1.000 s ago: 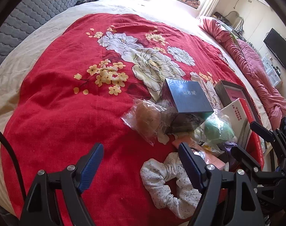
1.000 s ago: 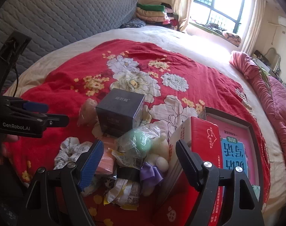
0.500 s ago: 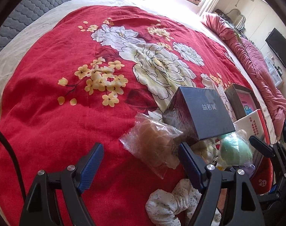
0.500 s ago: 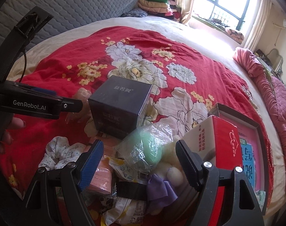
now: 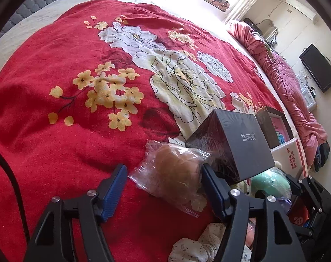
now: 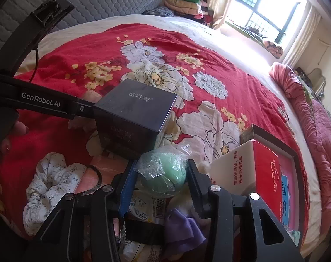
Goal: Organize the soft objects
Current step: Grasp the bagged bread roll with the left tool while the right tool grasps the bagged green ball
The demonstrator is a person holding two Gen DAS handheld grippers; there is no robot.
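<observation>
Beside the dark glossy cardboard box point(image 6: 135, 118) on the red floral bedspread point(image 5: 56, 152), both grippers worked at once. Right gripper point(image 6: 160, 182) had its fingers just closing around the pale green soft ball in crinkled clear plastic point(image 6: 162, 174), which sat directly in front of the box; the blue pad point(image 6: 127, 187) lay against the wrapper on one side and the black finger touched it on the other. Whether the ball itself was firmly pinched or only the film, I could not tell.

Left gripper point(image 5: 163, 179), to the box's left, had its fingers narrowing too, yet they stood well open, with the tan soft lump in a clear plastic bag point(image 5: 174, 170) between them. One finger lay near the bag's box-side edge; the other was clear of it. Nothing was gripped there.

A white speckled fabric scrunchie point(image 6: 50, 185) lay in front of the box, toward the left gripper; a red-and-white carton point(image 6: 252, 172) stood to the box's right.

Judgement: the step was a double pickup. Doing it well means squeezing through the film onto the soft body, not the loose plastic, and keeping the left finger off the box corner so it does not drag along.
</observation>
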